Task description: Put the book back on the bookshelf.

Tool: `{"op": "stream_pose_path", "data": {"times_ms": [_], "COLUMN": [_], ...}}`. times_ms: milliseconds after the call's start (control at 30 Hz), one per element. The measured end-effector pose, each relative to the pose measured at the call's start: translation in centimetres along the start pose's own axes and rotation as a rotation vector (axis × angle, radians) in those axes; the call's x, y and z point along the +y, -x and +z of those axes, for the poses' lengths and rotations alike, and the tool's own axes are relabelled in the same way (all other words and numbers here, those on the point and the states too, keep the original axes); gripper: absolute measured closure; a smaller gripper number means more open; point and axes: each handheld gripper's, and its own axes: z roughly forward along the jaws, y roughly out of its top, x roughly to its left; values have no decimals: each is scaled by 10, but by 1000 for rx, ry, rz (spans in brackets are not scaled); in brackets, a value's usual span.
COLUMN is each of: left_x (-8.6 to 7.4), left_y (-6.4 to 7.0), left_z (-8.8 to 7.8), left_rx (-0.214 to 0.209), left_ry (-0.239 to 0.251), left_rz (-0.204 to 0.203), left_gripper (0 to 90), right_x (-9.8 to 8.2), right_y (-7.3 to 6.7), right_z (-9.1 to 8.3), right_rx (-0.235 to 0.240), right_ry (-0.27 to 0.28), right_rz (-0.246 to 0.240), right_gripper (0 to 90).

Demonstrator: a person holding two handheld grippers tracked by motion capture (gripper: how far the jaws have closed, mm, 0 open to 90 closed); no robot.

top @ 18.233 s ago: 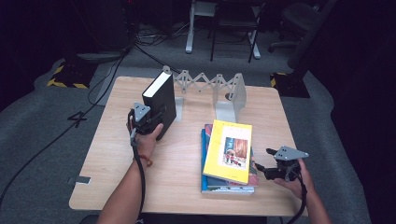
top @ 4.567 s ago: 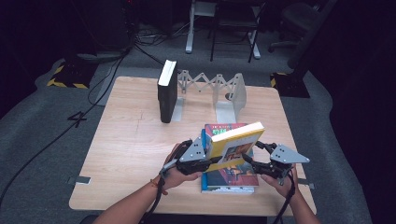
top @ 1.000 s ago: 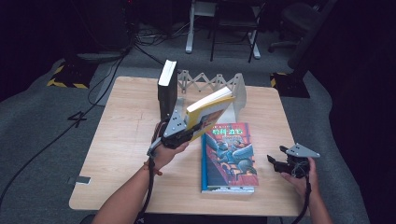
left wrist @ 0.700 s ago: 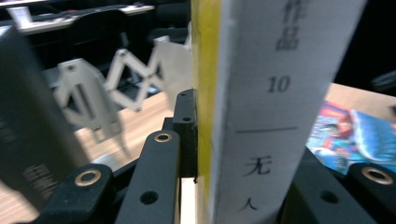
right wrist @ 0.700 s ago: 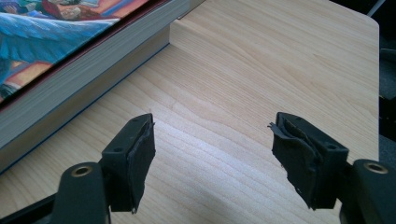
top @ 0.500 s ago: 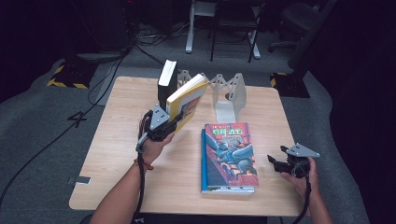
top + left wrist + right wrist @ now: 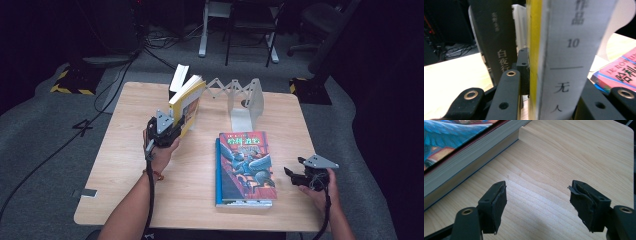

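Note:
My left gripper is shut on a yellow book, holding it upright by its lower edge. In the left gripper view the yellow book stands clamped between the jaws, right beside a black book. The black book stands at the left end of the white folding book rack. A red and blue illustrated book lies flat on top of another book in the table's middle. My right gripper rests open on the table to the right of that stack, with bare wood between its pads.
The wooden table has open surface at the left and front. The flat stack's page edge lies just left of the right gripper. Chairs, cables and a dark floor lie beyond the far edge.
The left gripper has carried the yellow book left and toward the far side, turning it upright beside the black book. The right gripper has stayed put.

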Motion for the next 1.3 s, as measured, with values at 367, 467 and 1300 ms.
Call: {"op": "stream_pose_path", "data": {"times_ms": [367, 467, 1300], "left_x": [-11, -12, -16], "left_y": [0, 2, 22], "left_z": [22, 26, 58], "left_rx": [61, 70, 176], "left_ry": [-27, -23, -2], "left_rz": [-72, -83, -151], "left_gripper": [750, 750, 730], "right_x": [0, -1, 0], "right_y": [-3, -3, -6], "right_z": [2, 2, 3], "right_rx": [5, 5, 10], "right_ry": [-9, -11, -20], "right_rz": [-13, -12, -44], "right_gripper": [300, 300, 301]}}
